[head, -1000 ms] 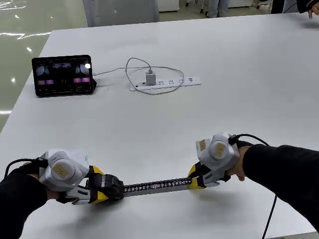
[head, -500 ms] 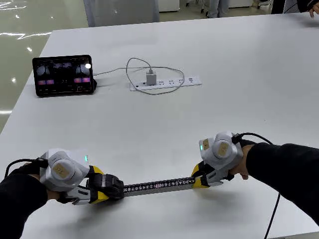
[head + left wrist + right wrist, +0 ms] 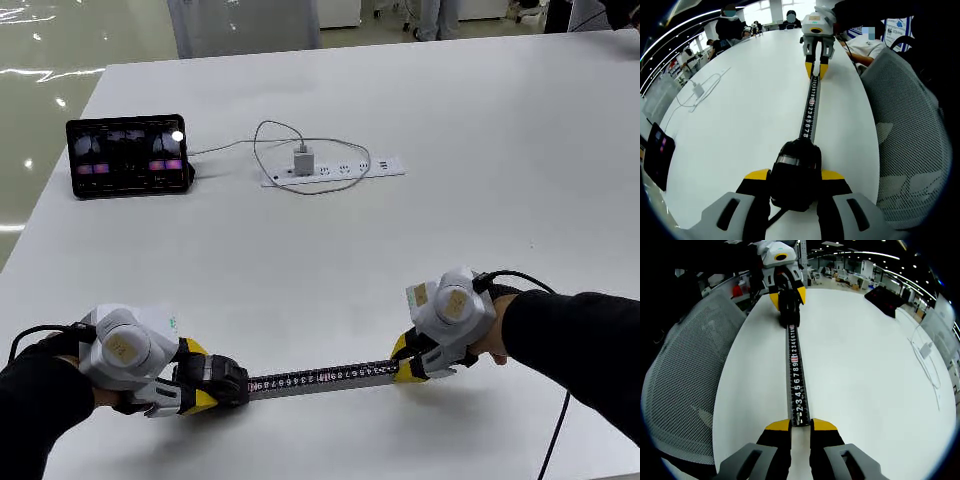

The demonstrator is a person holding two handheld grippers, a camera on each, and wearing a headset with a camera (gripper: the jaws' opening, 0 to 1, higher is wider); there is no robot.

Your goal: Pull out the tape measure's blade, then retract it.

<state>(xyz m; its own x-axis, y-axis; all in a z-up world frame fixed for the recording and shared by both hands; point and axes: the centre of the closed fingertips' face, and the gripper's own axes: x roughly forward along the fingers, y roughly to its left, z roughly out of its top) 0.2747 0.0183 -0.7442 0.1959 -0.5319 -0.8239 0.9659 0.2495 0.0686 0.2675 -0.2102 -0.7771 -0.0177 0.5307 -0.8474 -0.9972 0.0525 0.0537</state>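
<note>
A black tape measure case (image 3: 225,380) (image 3: 796,167) sits low over the white table near its front edge, and my left gripper (image 3: 203,383) (image 3: 796,176) is shut on it. Its numbered blade (image 3: 322,377) (image 3: 810,107) (image 3: 796,380) runs out straight to the right. My right gripper (image 3: 404,369) (image 3: 801,426) is shut on the blade's end. In the left gripper view the right gripper (image 3: 816,67) shows at the far end of the blade. The right gripper view shows the left gripper (image 3: 788,301) around the case (image 3: 789,310).
A tablet (image 3: 128,155) with a lit screen stands at the back left of the table (image 3: 480,160). A white power strip (image 3: 335,170) with a charger and looped cable (image 3: 300,155) lies behind the middle. A mesh chair (image 3: 910,125) (image 3: 685,350) stands by the table's front edge.
My right gripper has moved a little further to the right with the blade's end, so more of the blade is out. The left gripper and the case have held still.
</note>
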